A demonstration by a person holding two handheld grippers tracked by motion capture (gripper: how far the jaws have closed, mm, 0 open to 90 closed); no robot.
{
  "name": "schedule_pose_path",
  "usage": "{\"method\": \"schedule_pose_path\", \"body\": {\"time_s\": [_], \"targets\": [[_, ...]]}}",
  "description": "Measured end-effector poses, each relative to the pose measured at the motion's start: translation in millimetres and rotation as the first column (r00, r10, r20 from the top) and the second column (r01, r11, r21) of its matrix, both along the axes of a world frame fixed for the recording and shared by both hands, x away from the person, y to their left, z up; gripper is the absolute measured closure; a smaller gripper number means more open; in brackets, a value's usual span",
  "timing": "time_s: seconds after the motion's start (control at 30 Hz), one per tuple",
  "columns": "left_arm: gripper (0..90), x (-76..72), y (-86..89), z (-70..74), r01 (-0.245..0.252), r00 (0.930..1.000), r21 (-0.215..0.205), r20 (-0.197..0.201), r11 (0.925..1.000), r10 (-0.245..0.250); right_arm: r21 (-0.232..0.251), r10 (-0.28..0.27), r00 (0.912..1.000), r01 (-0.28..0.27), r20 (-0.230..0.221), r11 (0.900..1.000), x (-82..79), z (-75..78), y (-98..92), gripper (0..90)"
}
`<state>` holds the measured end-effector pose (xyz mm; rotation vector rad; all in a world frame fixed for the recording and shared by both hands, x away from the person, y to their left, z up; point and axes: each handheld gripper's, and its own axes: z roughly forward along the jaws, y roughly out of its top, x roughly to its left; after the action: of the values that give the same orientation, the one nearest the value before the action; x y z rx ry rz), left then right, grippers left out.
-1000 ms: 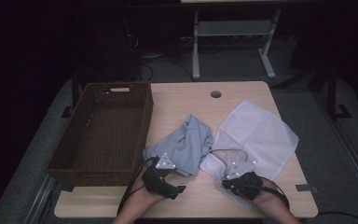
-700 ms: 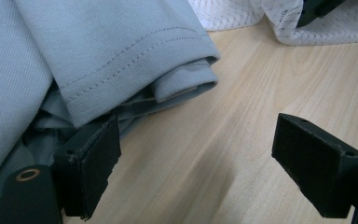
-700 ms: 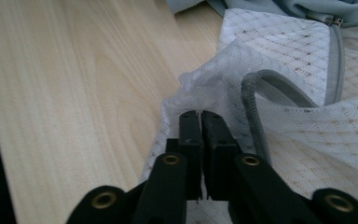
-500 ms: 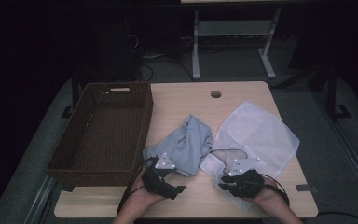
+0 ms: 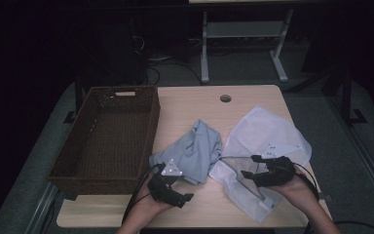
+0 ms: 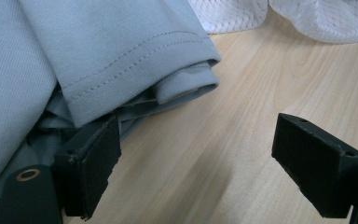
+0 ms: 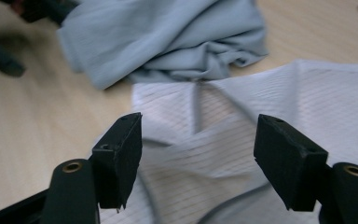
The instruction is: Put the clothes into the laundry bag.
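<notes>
White mesh cloth [image 5: 268, 141] lies spread on the table's [image 5: 190, 102] right half, directly beneath and ahead of the right gripper [image 7: 198, 154], whose jaws have just been opening and stand apart with nothing pinched between them. Left of it, the left gripper [image 6: 191, 158] gapes empty too, one jaw nudging the hem of the crumpled grey shirt [image 5: 195, 151]. Farther left sits the wicker basket [image 5: 107, 136], nearer the left hand.

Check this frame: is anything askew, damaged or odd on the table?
Nothing damaged. The grey shirt lies crumpled, not flat, beside the empty basket, and the white mesh bag has a corner folded over near the right tool. Both tools stand open, holding nothing.
</notes>
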<state>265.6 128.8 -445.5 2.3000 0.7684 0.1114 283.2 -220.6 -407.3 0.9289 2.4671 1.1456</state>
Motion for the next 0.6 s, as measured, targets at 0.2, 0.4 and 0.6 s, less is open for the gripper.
{"method": "schedule_pose_path", "body": {"time_s": [0.2, 0.4, 0.6], "targets": [[14.8, -0.4, 0.0, 0.0, 0.002, 1.0000, -0.001, 0.000, 1.0000, -0.002, 0.006, -0.040, 0.9990, 0.040, -0.022, 0.999, 30.2, -8.7, -9.4, 26.5], [14.8, 0.6, 1.2, -0.5, -0.001, 1.0000, -0.002, -0.002, 1.0000, 0.001, 0.000, -0.069, 0.9965, 0.069, -0.046, 0.998, 35.7, -26.0, -16.9, 33.2], [14.9, 0.3, 1.3, -0.2, -0.001, 1.0000, 0.001, 0.000, 1.0000, 0.001, 0.023, -0.067, 0.9954, 0.068, -0.069, 0.997, 32.2, -34.6, -26.3, 47.3]]}}
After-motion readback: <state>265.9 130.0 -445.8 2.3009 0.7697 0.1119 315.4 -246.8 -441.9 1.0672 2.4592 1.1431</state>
